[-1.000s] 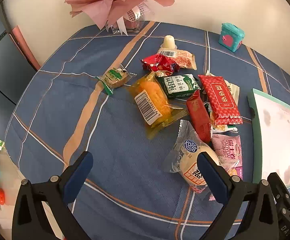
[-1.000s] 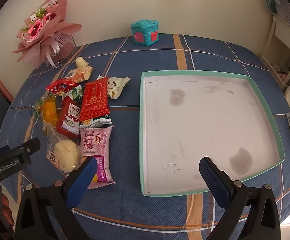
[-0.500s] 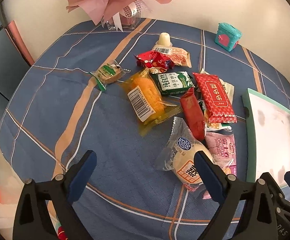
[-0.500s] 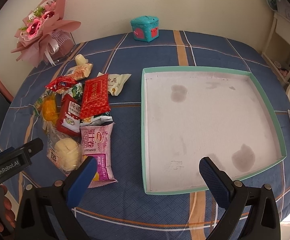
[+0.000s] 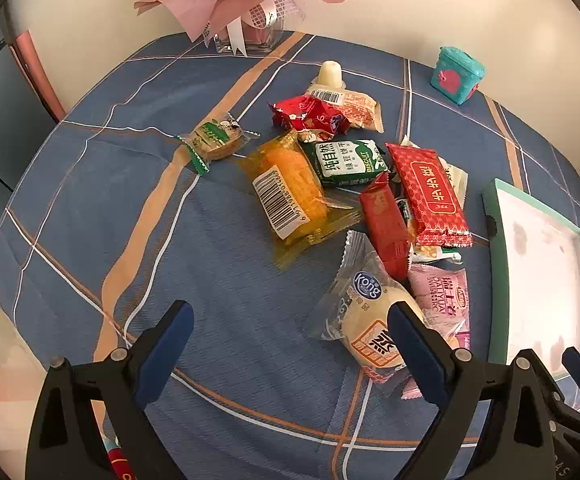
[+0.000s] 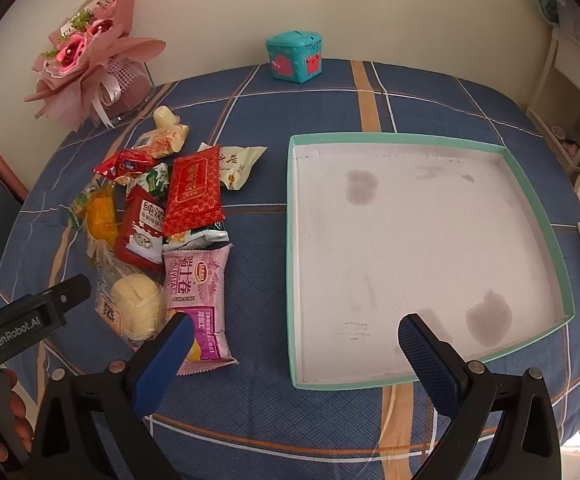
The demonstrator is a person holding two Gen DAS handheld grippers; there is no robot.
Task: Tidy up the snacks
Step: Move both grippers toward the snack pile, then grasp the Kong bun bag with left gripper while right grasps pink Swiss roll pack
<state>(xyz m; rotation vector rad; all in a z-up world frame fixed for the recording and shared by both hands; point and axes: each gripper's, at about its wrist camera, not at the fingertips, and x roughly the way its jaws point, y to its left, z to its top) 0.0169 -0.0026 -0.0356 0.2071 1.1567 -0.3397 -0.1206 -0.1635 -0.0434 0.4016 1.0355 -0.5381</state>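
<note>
A pile of wrapped snacks lies on the blue plaid tablecloth: an orange cake pack (image 5: 290, 196), a green biscuit pack (image 5: 346, 162), a red patterned pack (image 5: 430, 194), a pink wafer pack (image 6: 197, 292) and a clear bun pack (image 5: 370, 324). A shallow white tray with a teal rim (image 6: 530, 184) sits to their right, nothing in it. My left gripper (image 5: 290, 344) is open above the cloth near the bun pack. My right gripper (image 6: 290, 352) is open over the tray's near left corner. Both hold nothing.
A pink flower bouquet in a glass vase (image 6: 89, 60) stands at the back left. A small teal box (image 6: 296, 56) sits at the back. A small round green-wrapped cake (image 5: 215, 140) lies apart on the left. White furniture (image 6: 570, 80) stands right of the table.
The left gripper has moved forward and a little lower toward the snack pile. The right gripper has edged slightly forward. Both stay open.
</note>
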